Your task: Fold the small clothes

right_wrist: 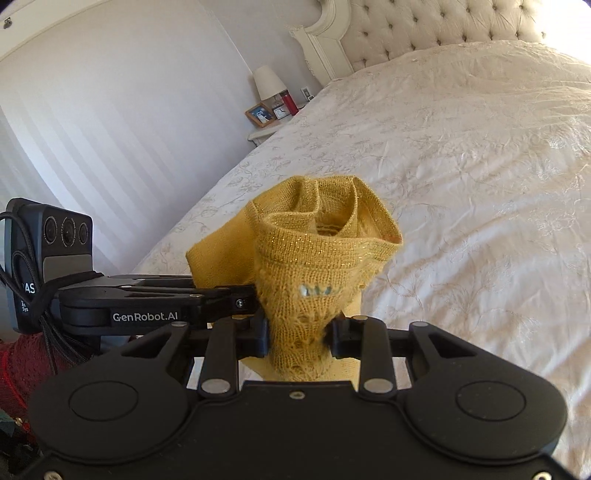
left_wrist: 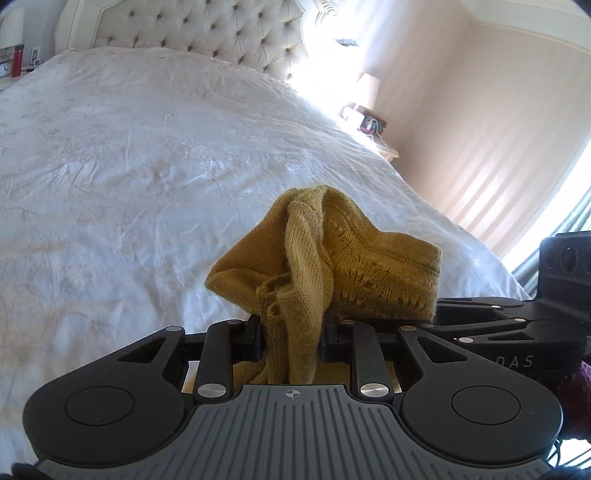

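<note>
A: From the left wrist camera, we see our left tool [left_wrist: 291, 338] clenched on a bunch of the mustard knit garment [left_wrist: 332, 258]. The fabric rises from between the fingers and fans out toward twelve and two o'clock, held up above the bed [left_wrist: 129, 166].

B: Agreed. At three o'clock we catch the right tool [left_wrist: 436, 314] side-on, its tip meeting the same garment's lace-patterned edge. The white embroidered bedspread fills everything from nine to twelve o'clock, with the tufted headboard [left_wrist: 207, 29] at twelve.

A: A red bottle [left_wrist: 17, 61] stands at ten o'clock, far off on a bedside stand, and a lamp [left_wrist: 367, 88] sits near one o'clock by the striped wall.

B: Switching to the right wrist camera, our right tool [right_wrist: 299, 334] is grasping the garment [right_wrist: 317, 251] too. The knit bulges up from the fingers into an open, cup-like fold with a glittery rim, at the centre of the view.

A: At nine o'clock the left tool [right_wrist: 255, 299] reaches in sideways, touching the garment just beside our fingers. So both tools are pinching the same piece, close together.

B: The bed [right_wrist: 480, 166] runs from one to four o'clock. At eleven o'clock we see a lamp [right_wrist: 267, 83], a framed photo [right_wrist: 260, 115] and the red bottle [right_wrist: 288, 103] on the nightstand.
</note>
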Tool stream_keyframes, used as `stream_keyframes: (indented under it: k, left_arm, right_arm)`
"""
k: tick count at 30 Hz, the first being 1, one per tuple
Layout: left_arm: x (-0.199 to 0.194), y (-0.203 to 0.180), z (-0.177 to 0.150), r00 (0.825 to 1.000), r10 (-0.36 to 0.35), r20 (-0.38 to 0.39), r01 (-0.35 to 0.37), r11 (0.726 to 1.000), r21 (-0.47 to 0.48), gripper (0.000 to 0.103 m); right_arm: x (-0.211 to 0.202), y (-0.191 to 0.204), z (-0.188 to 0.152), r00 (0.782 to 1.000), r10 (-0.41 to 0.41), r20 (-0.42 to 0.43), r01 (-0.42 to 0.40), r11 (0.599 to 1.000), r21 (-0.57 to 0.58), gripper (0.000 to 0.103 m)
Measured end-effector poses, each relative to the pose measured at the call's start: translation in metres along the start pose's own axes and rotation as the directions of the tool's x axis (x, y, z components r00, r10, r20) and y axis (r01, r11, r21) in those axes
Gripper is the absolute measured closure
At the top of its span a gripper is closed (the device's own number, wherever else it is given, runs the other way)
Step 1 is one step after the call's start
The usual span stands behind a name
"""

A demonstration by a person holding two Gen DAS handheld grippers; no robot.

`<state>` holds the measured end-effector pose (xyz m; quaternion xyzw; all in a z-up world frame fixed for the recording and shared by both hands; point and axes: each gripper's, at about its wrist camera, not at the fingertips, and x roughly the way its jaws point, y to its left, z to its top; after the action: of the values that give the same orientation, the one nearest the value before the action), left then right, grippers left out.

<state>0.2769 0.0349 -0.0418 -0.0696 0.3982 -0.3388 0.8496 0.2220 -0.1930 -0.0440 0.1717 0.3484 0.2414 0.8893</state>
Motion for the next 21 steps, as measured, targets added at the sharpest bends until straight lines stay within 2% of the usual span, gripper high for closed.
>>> stream_keyframes:
  k: [5,9,10,11,12,13,14,15,16,17,19,21]
  left_arm:
    - [-0.015,-0.023,-0.023,0.997,-0.025,-0.068,0.019,0.997,-0.080,0.080]
    - [0.005,-0.016,-0.036,0.993,-0.034,-0.111,0.022,0.994,-0.110,0.079]
    - [0.018,-0.009,-0.041,0.992,-0.009,-0.122,-0.004,0.995,-0.098,0.077]
    - [0.032,-0.002,-0.045,0.990,0.055,-0.127,-0.064,0.996,-0.069,0.073]
    - [0.048,0.008,-0.051,0.979,0.145,-0.140,-0.149,0.988,-0.023,0.072]
    - [0.070,0.019,-0.060,0.941,0.290,-0.173,-0.284,0.957,0.057,0.072]
    - [0.088,0.032,-0.067,0.897,0.390,-0.207,-0.375,0.920,0.112,0.074]
    - [0.103,0.046,-0.072,0.848,0.465,-0.254,-0.441,0.885,0.149,0.075]
    - [0.111,0.061,-0.077,0.818,0.489,-0.303,-0.470,0.872,0.138,0.075]
    - [0.110,0.073,-0.077,0.813,0.481,-0.328,-0.482,0.872,0.085,0.075]
    - [0.092,0.080,-0.076,0.838,0.459,-0.296,-0.480,0.877,0.001,0.074]
    - [0.081,0.074,-0.075,0.851,0.450,-0.270,-0.466,0.885,0.003,0.074]
  right_arm:
    - [-0.030,-0.001,-0.020,0.997,0.055,-0.047,-0.051,0.996,0.072,0.062]
    - [-0.020,-0.025,-0.032,0.994,0.059,-0.093,-0.050,0.994,0.097,0.062]
    - [-0.011,-0.034,-0.037,0.994,-0.014,-0.106,0.020,0.998,0.060,0.062]
    - [0.000,-0.046,-0.041,0.986,-0.114,-0.120,0.116,0.993,0.015,0.058]
    - [0.013,-0.061,-0.045,0.964,-0.229,-0.138,0.228,0.973,-0.023,0.056]
    - [0.027,-0.078,-0.050,0.925,-0.345,-0.159,0.340,0.939,-0.055,0.055]
    - [0.039,-0.096,-0.055,0.873,-0.449,-0.189,0.439,0.894,-0.092,0.055]
    - [0.045,-0.108,-0.057,0.843,-0.495,-0.211,0.485,0.869,-0.101,0.055]
    - [0.046,-0.117,-0.057,0.835,-0.504,-0.221,0.499,0.863,-0.080,0.055]
    - [0.041,-0.121,-0.058,0.845,-0.489,-0.216,0.490,0.870,-0.051,0.055]
    - [0.030,-0.121,-0.063,0.874,-0.443,-0.198,0.449,0.894,-0.018,0.055]
    - [0.027,-0.116,-0.072,0.882,-0.423,-0.206,0.426,0.904,-0.032,0.051]
